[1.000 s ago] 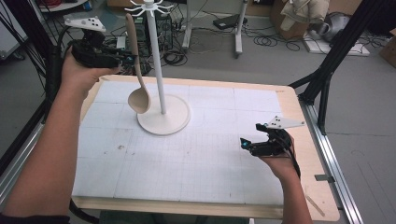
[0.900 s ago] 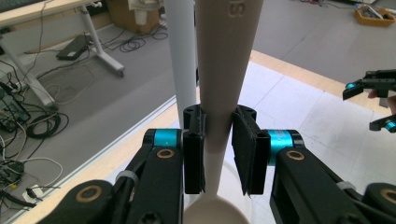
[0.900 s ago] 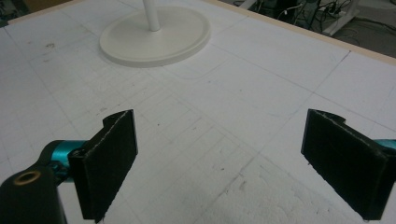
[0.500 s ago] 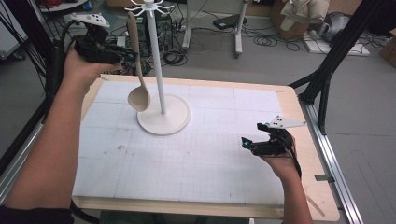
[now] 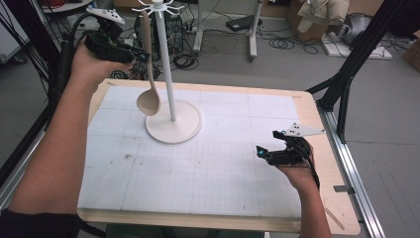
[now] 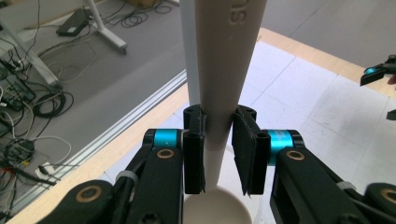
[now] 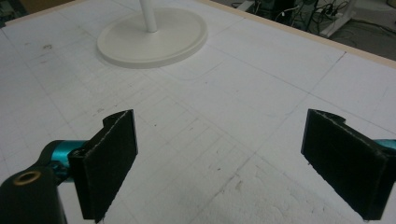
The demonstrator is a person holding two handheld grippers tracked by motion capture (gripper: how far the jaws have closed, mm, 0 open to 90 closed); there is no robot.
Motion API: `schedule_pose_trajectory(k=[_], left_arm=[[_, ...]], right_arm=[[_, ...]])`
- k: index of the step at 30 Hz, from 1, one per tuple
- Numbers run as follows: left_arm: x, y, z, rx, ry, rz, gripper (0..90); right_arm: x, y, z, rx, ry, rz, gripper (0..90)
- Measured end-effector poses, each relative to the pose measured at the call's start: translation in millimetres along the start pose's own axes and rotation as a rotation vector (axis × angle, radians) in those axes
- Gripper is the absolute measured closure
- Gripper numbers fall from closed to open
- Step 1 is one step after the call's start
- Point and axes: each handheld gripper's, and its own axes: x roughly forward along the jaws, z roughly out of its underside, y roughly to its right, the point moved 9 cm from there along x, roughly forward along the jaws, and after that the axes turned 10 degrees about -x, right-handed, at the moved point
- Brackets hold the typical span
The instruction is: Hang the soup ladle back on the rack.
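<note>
No container is on the table (image 5: 213, 198); its top is a white gridded mat with faint scuffs, framed by a pale wooden border. On the far left part of the mat stands a white stand (image 5: 173, 124): a round disc base, a thin upright pole, and small hooks at the crown. Beyond the table lies grey floor with loose cables (image 5: 292, 42), white furniture legs, and black frame struts at the right. The left hand-held gripper (image 5: 141, 56) is raised above the far left corner of the table, level with the upper part of the pole; its jaws are clenched on the handle of a beige spoon (image 5: 148, 96). In the left gripper view the handle passes upright between the two pads, touching both, with the pole just behind it and the bowl at the bottom edge. In the high view the spoon hangs bowl-down just left of the pole, its bowl above the edge of the base and its handle tip near the hooks. The right hand-held gripper (image 5: 261, 151) sits low over the right side of the mat, well apart from the stand, its jaws spread wide and grasping nothing.
</note>
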Motion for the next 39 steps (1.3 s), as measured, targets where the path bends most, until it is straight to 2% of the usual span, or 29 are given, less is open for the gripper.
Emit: schedule_pose_trajectory(k=[9, 10, 12, 19, 22, 24, 31, 34, 39], left_arm=[[3.1, -3.7, 3.1, -0.015, -0.001, -0.008, 72.8], [2.8, -3.6, 3.8, -0.026, -0.001, -0.002, 70.1], [2.8, -3.3, 7.0, -0.047, 0.012, -0.002, 58.8], [-1.8, -9.6, 33.2, -0.13, 0.037, 0.036, 52.4], [-6.7, -10.8, 44.1, -0.137, 0.041, 0.021, 47.8], [-11.3, -8.6, 49.2, -0.135, 0.055, 0.038, 46.3], [-21.7, 0.7, 69.6, -0.136, 0.081, 0.053, 39.5], [-25.8, 7.4, 75.8, -0.125, 0.095, 0.072, 37.7], [-32.4, 15.1, 90.8, -0.124, 0.098, 0.1, 38.0]], right_arm=[[-2.6, 0.4, 1.1, 0.003, -0.001, 0.004, 9.8], [-2.7, 0.2, 1.0, 0.004, 0.0, 0.005, 9.8], [-2.5, -0.5, 0.7, 0.002, 0.0, 0.004, 9.8], [-3.1, -3.2, -2.2, -0.003, -0.002, 0.002, 9.8], [-4.5, -3.9, -4.8, -0.005, 0.004, 0.005, 9.8], [-4.8, -4.4, -6.4, -0.01, 0.01, 0.006, 9.8], [-3.3, -8.5, -9.4, -0.018, 0.009, -0.004, 9.8], [-3.3, -8.9, -10.3, -0.021, 0.011, -0.005, 9.8], [-3.7, -11.4, -10.6, -0.009, 0.008, -0.011, 9.8]])
